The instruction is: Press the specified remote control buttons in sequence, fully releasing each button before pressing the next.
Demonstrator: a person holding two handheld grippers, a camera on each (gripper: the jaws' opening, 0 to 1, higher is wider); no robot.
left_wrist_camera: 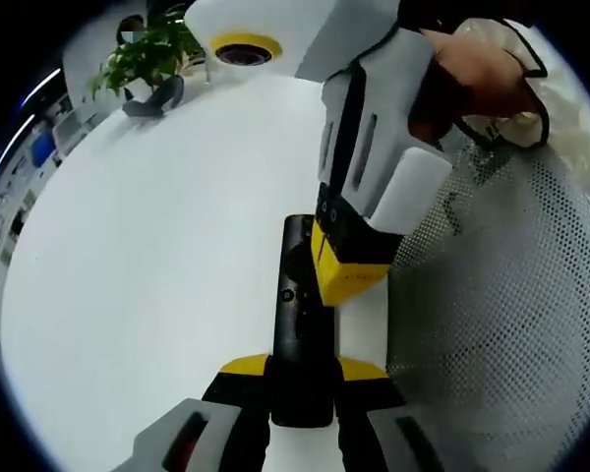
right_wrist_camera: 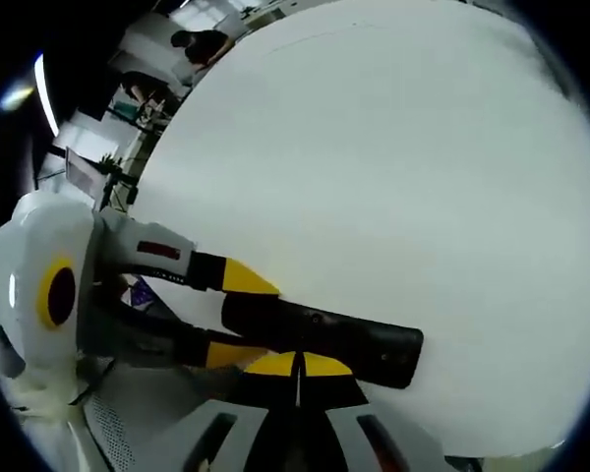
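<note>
A black remote control [left_wrist_camera: 297, 324] points away from me over the white table [left_wrist_camera: 128, 275]. My left gripper [left_wrist_camera: 303, 369] is shut on its near end, a yellow-tipped jaw on each side. My right gripper [left_wrist_camera: 349, 273] comes down from the upper right, held by a hand [left_wrist_camera: 482, 74], and its yellow tip rests on the remote's top face. In the right gripper view the remote [right_wrist_camera: 324, 339] lies across the bottom. My right gripper [right_wrist_camera: 297, 366] has its jaws shut together against the remote's side. My left gripper [right_wrist_camera: 238, 317] clamps its left end.
A potted plant [left_wrist_camera: 147, 54] and a dark curved object [left_wrist_camera: 155, 98] stand at the table's far edge. White mesh clothing [left_wrist_camera: 511, 324] fills the right side. A person [right_wrist_camera: 202, 44] is seen in the room beyond the table [right_wrist_camera: 393, 147].
</note>
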